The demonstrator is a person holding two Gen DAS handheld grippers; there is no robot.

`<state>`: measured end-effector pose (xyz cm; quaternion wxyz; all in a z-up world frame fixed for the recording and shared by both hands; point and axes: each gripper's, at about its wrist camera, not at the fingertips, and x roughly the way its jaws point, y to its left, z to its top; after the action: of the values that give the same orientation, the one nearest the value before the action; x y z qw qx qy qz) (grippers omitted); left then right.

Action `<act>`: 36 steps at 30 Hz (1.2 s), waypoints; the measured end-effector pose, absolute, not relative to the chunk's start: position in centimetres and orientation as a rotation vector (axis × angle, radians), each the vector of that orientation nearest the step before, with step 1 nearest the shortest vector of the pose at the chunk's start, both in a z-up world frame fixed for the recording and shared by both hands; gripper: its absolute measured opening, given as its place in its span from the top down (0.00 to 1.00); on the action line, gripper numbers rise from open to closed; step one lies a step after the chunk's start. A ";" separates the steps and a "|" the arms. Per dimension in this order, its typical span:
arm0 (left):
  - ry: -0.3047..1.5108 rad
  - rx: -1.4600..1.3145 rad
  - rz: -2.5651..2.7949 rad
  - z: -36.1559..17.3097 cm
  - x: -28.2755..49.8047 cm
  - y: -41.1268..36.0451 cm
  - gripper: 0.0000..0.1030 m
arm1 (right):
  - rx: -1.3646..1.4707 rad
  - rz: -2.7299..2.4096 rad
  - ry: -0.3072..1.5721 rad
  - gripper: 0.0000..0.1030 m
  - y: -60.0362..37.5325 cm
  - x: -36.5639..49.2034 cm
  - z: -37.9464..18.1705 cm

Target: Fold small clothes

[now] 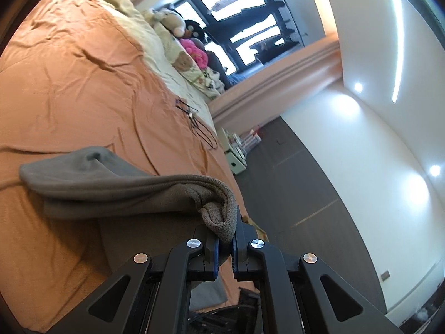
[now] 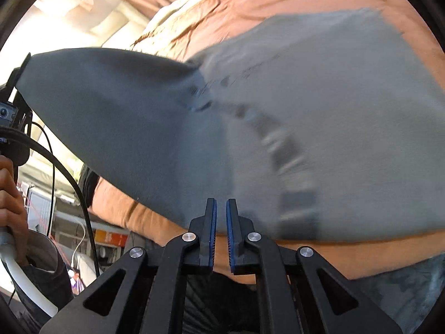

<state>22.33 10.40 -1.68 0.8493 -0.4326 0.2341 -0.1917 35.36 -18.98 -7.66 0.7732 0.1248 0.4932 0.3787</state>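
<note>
A: Where does the garment sit relative to the bed edge?

B: The grey garment [image 1: 116,186] lies on the orange bedsheet [image 1: 72,83], close to the mattress edge nearest the cameras. One end is lifted off the sheet and stretches to the left gripper [image 1: 225,239]. In the right wrist view the grey garment [image 2: 319,117] spreads flat across the orange bedsheet [image 2: 250,5], with one portion drawn up and out toward the left gripper [image 2: 16,89] at the frame's left border.

A: State of the fingers?

B: The left gripper's fingers [image 1: 212,246] pinch a bunched corner of the cloth between the blue pads. The right gripper [image 2: 221,217] has its fingers [image 2: 210,222] nearly pressed together, only a thin slit between the pads, and no cloth visibly between them; the tips hover over the garment's near hem.

A: Room for moving?

B: A wide stretch of wrinkled sheet lies open beyond the garment. A thin black cord [image 1: 200,128] rests further up the bed, well apart. Cream bedding [image 1: 164,53] and stuffed toys [image 1: 178,25] crowd the far end.

A: Materials?

B: The garment is a soft knit with a fuzzy surface, the hem thick and rolled. Blurred dark printed marks run across its front. The sheet is smooth woven fabric, creased. The person's hand [image 2: 9,194] grips the left gripper's handle.
</note>
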 end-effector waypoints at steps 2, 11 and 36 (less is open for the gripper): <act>0.506 -0.898 -0.423 -1.6 22.9 9.3 0.94 | 0.290 0.797 1.048 0.96 -20.6 35.3 -7.2; 0.567 -0.848 -0.491 -1.4 25.3 4.8 0.94 | 0.353 0.707 0.985 0.91 -27.3 34.9 -5.7; 0.887 -0.720 -0.646 -8.5 30.8 -11.1 0.94 | 0.402 0.641 0.924 0.35 -37.3 30.2 -6.3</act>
<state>30.80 -11.09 -8.47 0.7924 -0.3348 0.4123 -0.3001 30.23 -37.30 -6.28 0.8271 0.1892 0.4349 0.3017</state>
